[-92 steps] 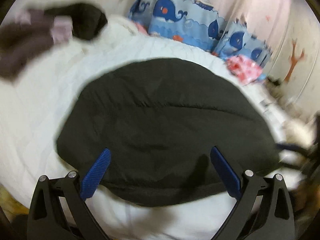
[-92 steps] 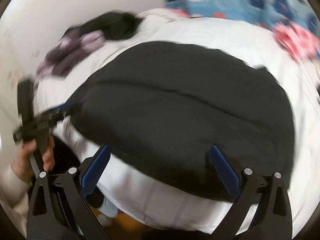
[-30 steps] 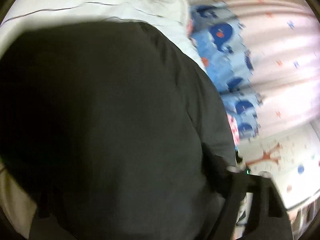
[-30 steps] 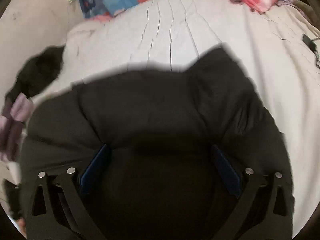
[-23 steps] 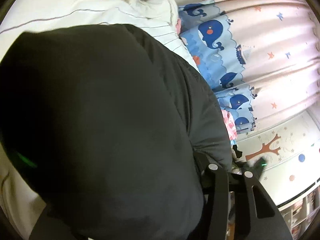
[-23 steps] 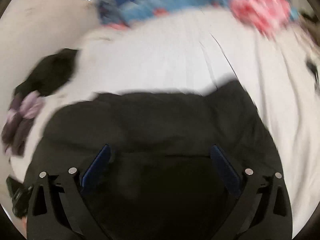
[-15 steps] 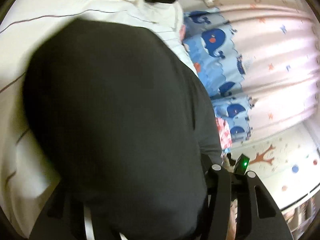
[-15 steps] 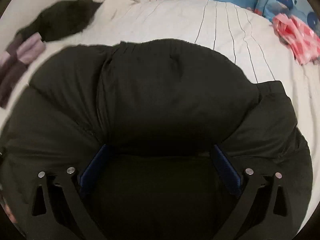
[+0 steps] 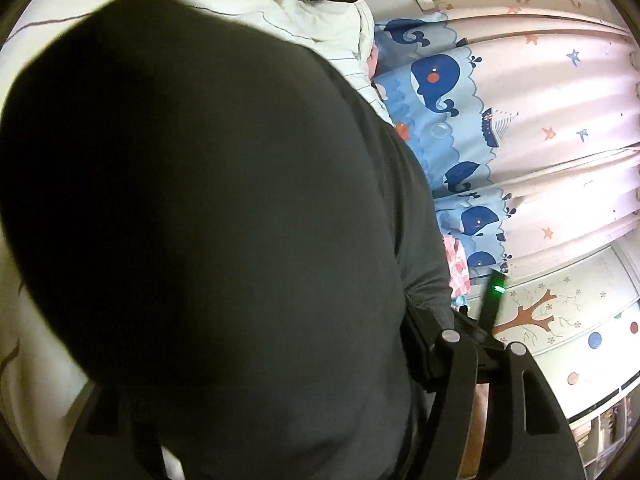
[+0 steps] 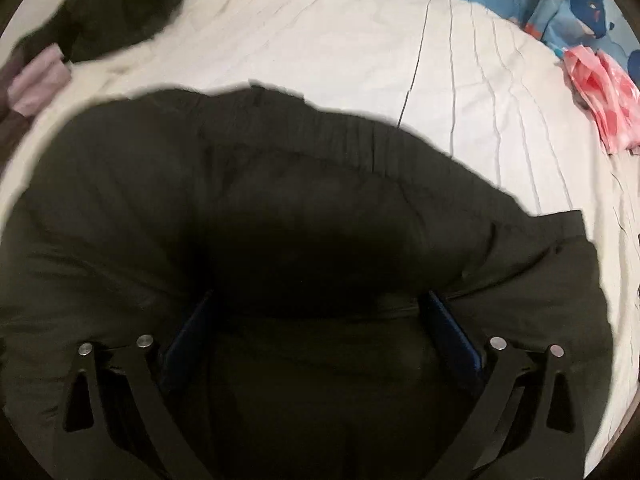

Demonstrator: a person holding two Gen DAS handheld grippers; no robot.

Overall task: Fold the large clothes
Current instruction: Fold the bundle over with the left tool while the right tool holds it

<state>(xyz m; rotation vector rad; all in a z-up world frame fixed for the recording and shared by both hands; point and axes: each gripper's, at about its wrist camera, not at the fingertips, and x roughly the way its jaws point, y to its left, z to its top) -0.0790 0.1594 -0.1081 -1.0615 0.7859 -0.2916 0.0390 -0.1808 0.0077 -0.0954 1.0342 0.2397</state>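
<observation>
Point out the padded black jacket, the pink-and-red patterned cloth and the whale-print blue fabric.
padded black jacket (image 10: 320, 216): right wrist view, bulging middle panel.
pink-and-red patterned cloth (image 10: 604, 92): right wrist view, its crumpled middle.
whale-print blue fabric (image 9: 434, 80): left wrist view, the large whale.

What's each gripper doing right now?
Left gripper: buried in the garment, jaws just been opening; grip cannot be told.
Right gripper: open, garment bulging between its fingers.

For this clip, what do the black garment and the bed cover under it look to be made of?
Black garment: probably a padded synthetic shell, matte; it bulges in soft puffy mounds, with a gathered band along its far edge. Bed cover: likely quilted cotton or a blend, white and matte, with thin dark lines and fine creases.
</observation>
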